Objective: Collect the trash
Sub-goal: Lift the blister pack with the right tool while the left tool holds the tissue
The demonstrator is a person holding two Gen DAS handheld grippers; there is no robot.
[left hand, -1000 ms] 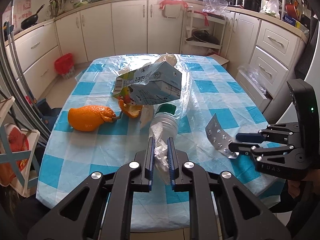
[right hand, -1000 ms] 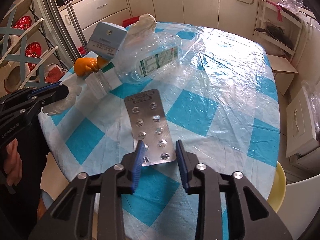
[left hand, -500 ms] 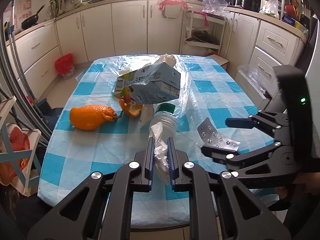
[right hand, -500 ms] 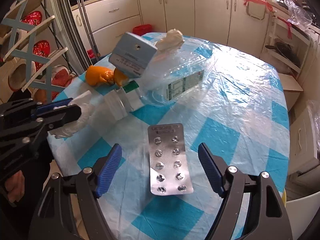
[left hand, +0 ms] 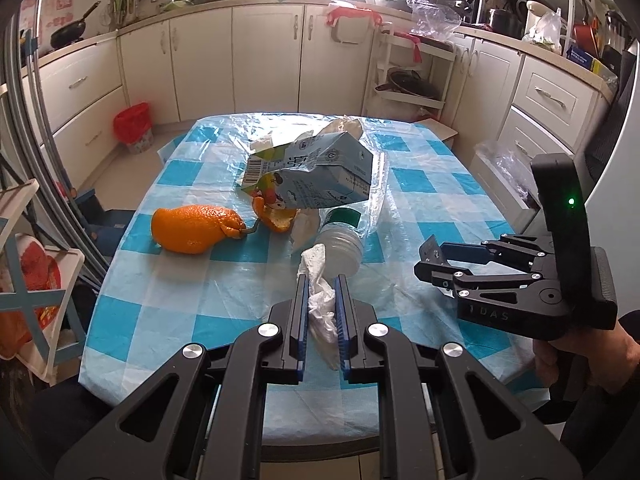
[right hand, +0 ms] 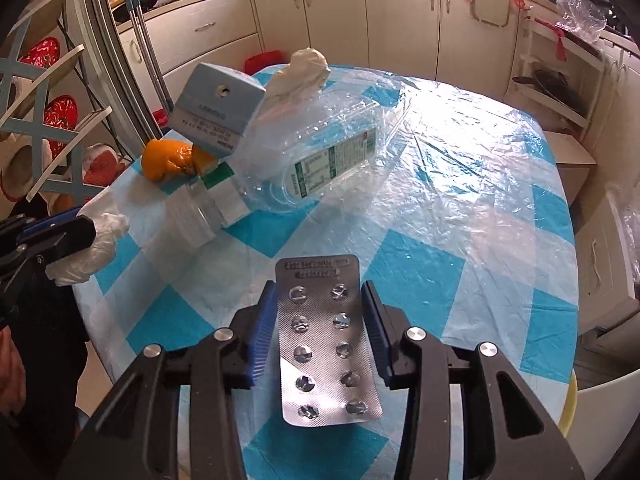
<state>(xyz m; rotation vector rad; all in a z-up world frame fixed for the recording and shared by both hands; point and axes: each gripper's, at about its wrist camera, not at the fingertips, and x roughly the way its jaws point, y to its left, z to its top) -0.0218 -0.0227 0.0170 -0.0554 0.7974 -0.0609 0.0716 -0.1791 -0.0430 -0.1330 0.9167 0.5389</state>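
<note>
1. A kitchen with cream cabinets surrounds an oval table under a blue-and-white checked cloth [left hand: 208, 292] sealed beneath clear plastic film.
2. The left gripper [left hand: 321, 316] has its blue-padded jaws nearly together, pinching a crumpled white paper tissue [left hand: 320, 300] that sticks up between them above the near edge of the table.
3. The right gripper [right hand: 320, 332] has its jaws partly spread and closing; a silver foil blister pack of emptied tablet pockets [right hand: 326, 340] lies lengthwise between them. The pads stand just beside its long edges, with a thin gap visible on each side.
4. In the left wrist view the blister pack shows only as a small silver corner above the right gripper's fingertips.
5. A crushed clear plastic bottle with a green-and-white label [right hand: 320, 164] lies on its side mid-table, its mouth toward the left gripper.
6. A pale blue drink carton [left hand: 312, 176] rests tilted on the bottle.
7. A whole orange peel [left hand: 192, 232] and a smaller peel scrap [left hand: 276, 220] lie just left of the carton.
8. A second crumpled white tissue [right hand: 300, 68] sits beyond the carton.
</note>
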